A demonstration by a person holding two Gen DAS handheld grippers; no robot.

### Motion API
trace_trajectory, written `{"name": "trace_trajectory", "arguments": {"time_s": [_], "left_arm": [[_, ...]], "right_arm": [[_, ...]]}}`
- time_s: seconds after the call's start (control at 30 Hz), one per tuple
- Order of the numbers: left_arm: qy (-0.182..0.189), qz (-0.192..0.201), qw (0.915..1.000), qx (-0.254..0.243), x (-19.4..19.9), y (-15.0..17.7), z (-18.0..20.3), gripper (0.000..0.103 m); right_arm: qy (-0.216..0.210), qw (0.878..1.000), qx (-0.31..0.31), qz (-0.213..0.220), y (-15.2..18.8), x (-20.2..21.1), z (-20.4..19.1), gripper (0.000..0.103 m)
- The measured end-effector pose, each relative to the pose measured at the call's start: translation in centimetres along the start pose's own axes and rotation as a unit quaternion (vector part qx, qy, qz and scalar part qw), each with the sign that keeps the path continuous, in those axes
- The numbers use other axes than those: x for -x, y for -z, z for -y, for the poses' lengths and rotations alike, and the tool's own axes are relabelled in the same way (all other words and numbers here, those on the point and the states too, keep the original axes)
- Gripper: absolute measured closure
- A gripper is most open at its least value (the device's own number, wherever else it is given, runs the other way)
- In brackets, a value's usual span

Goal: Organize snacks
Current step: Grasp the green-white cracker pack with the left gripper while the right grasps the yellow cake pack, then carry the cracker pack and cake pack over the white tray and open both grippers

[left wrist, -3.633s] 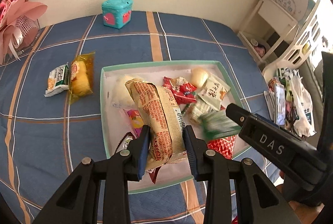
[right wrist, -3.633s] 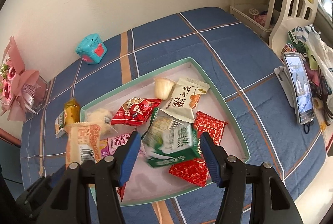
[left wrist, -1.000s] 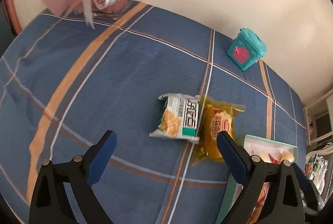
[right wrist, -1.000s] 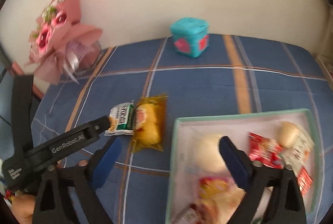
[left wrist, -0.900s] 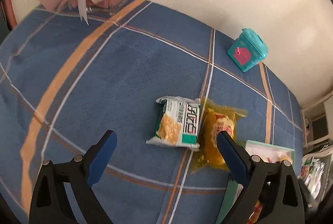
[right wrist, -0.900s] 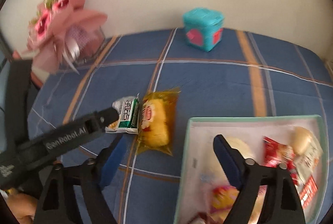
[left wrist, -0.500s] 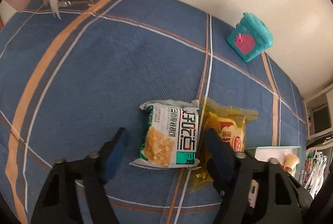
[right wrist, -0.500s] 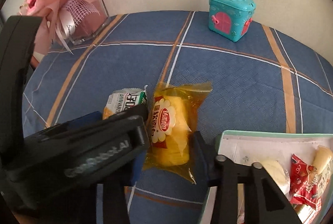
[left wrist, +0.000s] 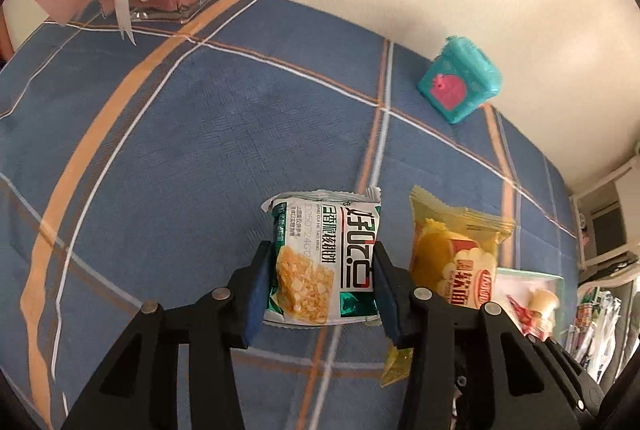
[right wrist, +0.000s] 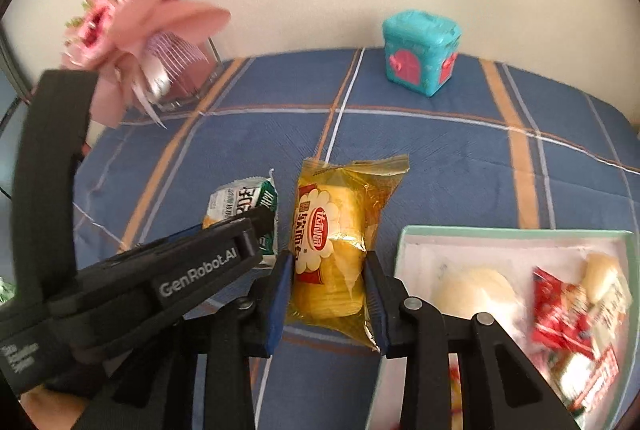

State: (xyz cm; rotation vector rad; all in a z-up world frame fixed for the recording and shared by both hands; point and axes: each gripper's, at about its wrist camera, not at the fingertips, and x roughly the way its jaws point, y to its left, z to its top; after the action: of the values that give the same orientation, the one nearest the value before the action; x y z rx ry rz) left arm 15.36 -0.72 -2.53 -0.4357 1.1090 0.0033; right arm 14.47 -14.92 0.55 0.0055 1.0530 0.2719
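My left gripper is shut on a green and white biscuit packet on the blue plaid cloth. My right gripper is shut on a yellow cake packet beside it; the cake packet also shows in the left wrist view. The biscuit packet is partly hidden behind the left gripper's body in the right wrist view. A green-rimmed tray at the right holds a pale round snack, red packets and others.
A teal toy box stands at the back by the wall. A pink bouquet in a glass vase stands at the back left. White shelves and bags lie past the table's right edge.
Both grippers have moved in over the two packets on the cloth and closed: the left on the biscuit packet, the right on the yellow cake packet.
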Motion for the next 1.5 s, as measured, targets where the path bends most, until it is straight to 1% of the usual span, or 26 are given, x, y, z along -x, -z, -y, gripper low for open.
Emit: {"name": "trace_trajectory", "arguments": {"time_s": [0.07,0.17,0.23,0.27,0.37,0.47,0.57,0.67,0.77,0.87,0.97,1.03,1.2,1.27,1.33,1.5], "left_arm": [[0.005,0.002,1.0000,0.001,1.1,0.4,0.5,0.055],[0.024,0.009,0.9997,0.003,3.3,1.3,1.6,0.054],[0.038,0.014,0.9991,-0.008,4.8,1.8,2.9,0.054],[0.042,0.017,0.9989,-0.015,5.3,2.0,3.2,0.054],[0.044,0.025,0.9978,-0.044,6.9,3.2,5.8,0.054],[0.060,0.023,0.9955,-0.070,7.8,4.6,8.4,0.054],[0.072,0.015,0.9920,-0.102,8.1,6.4,11.3,0.054],[0.079,0.006,0.9876,-0.135,7.8,8.1,14.3,0.054],[0.093,-0.014,0.9826,-0.160,6.8,9.6,17.2,0.054],[0.101,-0.033,0.9777,-0.181,5.3,10.8,19.6,0.054],[0.100,-0.042,0.9765,-0.186,4.5,11.4,20.5,0.054],[0.096,-0.049,0.9772,-0.182,3.7,11.5,20.9,0.054],[0.085,-0.056,0.9794,-0.175,2.8,11.5,20.5,0.054],[0.089,-0.059,0.9801,-0.167,2.8,11.3,20.2,0.052],[0.095,-0.061,0.9799,-0.164,3.1,11.3,20.1,0.042],[0.098,-0.055,0.9805,-0.161,4.3,11.3,19.5,0.040]], "right_arm": [[0.002,1.000,-0.005,0.010,0.3,1.8,0.3,0.066],[0.014,0.999,-0.019,0.023,1.1,4.7,1.3,0.066],[0.027,0.999,-0.028,0.031,1.8,6.5,2.2,0.066],[0.036,0.998,-0.035,0.034,2.3,7.4,3.0,0.066],[0.059,0.995,-0.066,0.038,3.9,9.5,5.8,0.066],[0.084,0.990,-0.104,0.036,5.8,10.9,9.3,0.066],[0.099,0.984,-0.145,0.027,7.2,12.2,13.0,0.066],[0.103,0.978,-0.181,0.013,8.4,12.4,16.2,0.066],[0.101,0.976,-0.195,0.005,9.2,12.5,18.2,0.066],[0.102,0.975,-0.196,-0.002,9.4,11.9,18.8,0.066],[0.099,0.975,-0.198,-0.008,9.4,11.1,19.0,0.066],[0.099,0.975,-0.197,-0.010,9.8,10.9,19.0,0.066],[0.094,0.976,-0.197,-0.015,9.8,10.6,19.2,0.066],[0.093,0.976,-0.197,-0.016,9.8,10.6,19.2,0.066],[0.094,0.976,-0.196,-0.017,9.7,10.5,19.2,0.066],[0.091,0.976,-0.198,-0.014,9.8,10.7,19.0,0.066]]}}
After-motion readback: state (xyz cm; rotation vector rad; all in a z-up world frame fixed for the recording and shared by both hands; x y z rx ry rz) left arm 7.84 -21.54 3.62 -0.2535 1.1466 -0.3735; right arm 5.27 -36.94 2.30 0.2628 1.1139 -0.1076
